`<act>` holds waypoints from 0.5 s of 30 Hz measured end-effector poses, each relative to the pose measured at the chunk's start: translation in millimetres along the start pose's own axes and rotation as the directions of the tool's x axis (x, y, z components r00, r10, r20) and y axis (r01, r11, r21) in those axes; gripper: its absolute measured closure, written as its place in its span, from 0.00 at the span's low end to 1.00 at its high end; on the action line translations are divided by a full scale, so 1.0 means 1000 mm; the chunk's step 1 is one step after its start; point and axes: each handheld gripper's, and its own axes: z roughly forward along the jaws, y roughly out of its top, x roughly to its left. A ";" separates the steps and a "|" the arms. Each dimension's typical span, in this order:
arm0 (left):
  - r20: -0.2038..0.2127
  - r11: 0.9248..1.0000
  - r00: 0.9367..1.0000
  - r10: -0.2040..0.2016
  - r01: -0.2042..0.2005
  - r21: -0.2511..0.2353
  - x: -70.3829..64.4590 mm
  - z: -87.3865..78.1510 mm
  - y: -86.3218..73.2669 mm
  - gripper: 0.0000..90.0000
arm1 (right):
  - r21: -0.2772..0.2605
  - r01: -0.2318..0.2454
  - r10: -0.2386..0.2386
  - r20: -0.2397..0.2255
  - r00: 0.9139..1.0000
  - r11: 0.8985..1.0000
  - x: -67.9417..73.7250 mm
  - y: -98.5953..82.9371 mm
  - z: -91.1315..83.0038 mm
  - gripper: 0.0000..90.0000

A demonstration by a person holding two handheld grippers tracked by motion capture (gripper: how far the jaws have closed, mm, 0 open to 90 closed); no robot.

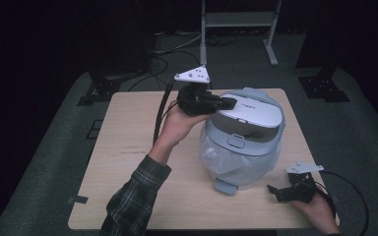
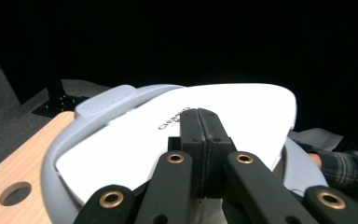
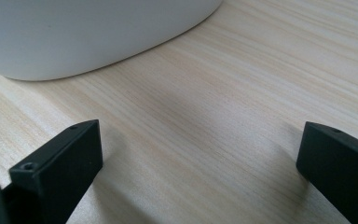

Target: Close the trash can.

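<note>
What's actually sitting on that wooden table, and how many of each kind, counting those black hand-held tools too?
Rice cooker, white and grey-blue, lid down: 1
Hand-held tools: 2, the left tool with jaws shut over the cooker's lid, the right tool with jaws open, low by the table
Total: 3

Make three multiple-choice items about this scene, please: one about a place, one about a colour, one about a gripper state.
1. Where is the left gripper?
A. at the lid of the rice cooker
B. flat on the table
C. on the floor

2. What colour is the lid panel?
A. red
B. white
C. black

3. How do the jaws of the right gripper stand?
A. shut
B. wide open
C. shut on a spoon

Answers: 1 A, its tips lie over the lid's edge; 2 B, the panel looks white; 3 B, bare wood shows between them.
</note>
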 end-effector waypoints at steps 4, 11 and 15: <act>0.002 1.000 1.000 0.001 -0.001 0.005 -0.008 0.001 -0.004 1.00 | 0.000 0.000 0.000 0.000 1.000 1.000 0.000 0.000 0.000 0.00; 0.005 1.000 1.000 0.013 -0.013 0.027 -0.021 0.003 -0.009 1.00 | 0.000 0.000 0.000 0.000 1.000 1.000 0.000 0.000 0.000 0.00; 0.010 0.999 1.000 0.019 -0.020 0.037 -0.027 0.003 -0.011 1.00 | 0.000 -0.002 0.002 0.002 1.000 1.000 0.000 0.000 0.000 0.00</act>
